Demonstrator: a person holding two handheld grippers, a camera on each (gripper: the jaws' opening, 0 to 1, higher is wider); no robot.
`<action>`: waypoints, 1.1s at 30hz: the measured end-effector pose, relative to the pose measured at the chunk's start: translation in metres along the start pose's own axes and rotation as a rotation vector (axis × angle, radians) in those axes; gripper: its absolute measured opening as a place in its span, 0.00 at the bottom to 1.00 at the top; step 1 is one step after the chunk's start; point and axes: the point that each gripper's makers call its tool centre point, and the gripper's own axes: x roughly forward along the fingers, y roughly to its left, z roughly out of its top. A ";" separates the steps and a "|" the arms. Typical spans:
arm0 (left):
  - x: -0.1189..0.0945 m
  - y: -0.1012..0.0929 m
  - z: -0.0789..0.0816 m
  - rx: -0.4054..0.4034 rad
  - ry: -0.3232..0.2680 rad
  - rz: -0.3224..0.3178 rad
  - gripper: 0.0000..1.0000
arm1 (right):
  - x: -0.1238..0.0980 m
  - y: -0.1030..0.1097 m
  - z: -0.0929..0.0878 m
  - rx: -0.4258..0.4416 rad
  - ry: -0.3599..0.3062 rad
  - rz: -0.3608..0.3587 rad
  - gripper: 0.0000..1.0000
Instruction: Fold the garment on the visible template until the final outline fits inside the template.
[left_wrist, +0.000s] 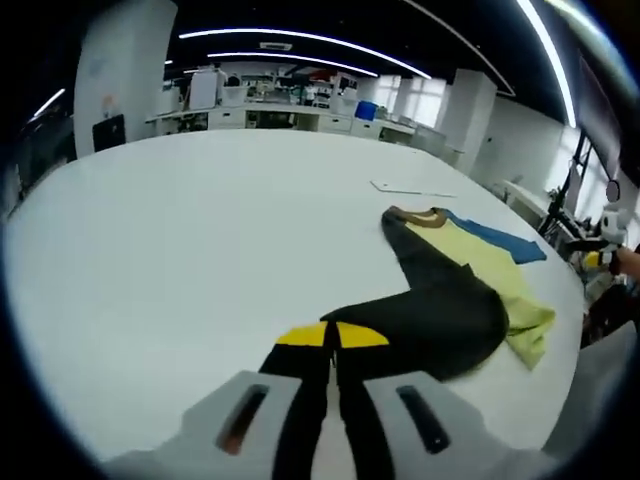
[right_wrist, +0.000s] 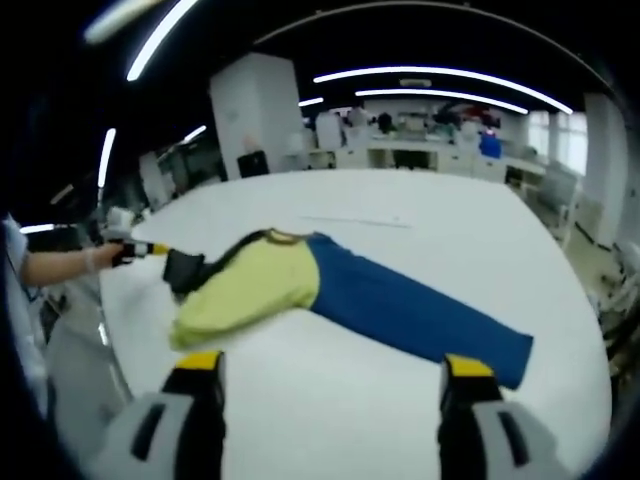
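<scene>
The colour-block shirt (right_wrist: 330, 285) is lying mostly unfolded on the white desk (left_wrist: 200, 230), folding barely begun. Left tool (left_wrist: 332, 335) is sitting closed and empty; right tool (right_wrist: 330, 365) is gaping wide, empty.

White table (left_wrist: 180, 230), colour-block garment (left_wrist: 450, 300) lying on it

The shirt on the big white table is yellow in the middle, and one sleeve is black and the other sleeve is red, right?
Almost. The shirt does lie on the white table, yellow in the middle with one black sleeve, but the other sleeve is blue, not red. The right gripper view shows it stretched out flat.
</scene>
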 end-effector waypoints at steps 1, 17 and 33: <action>-0.004 0.023 -0.001 -0.014 0.001 0.009 0.00 | 0.002 0.000 0.000 -0.003 0.001 0.003 0.88; -0.028 0.096 -0.012 -0.116 -0.008 0.182 0.00 | 0.021 0.004 -0.005 -0.008 0.043 0.023 0.90; -0.021 0.150 -0.020 -0.185 0.029 0.312 0.00 | 0.029 0.002 -0.013 0.004 0.072 0.019 0.90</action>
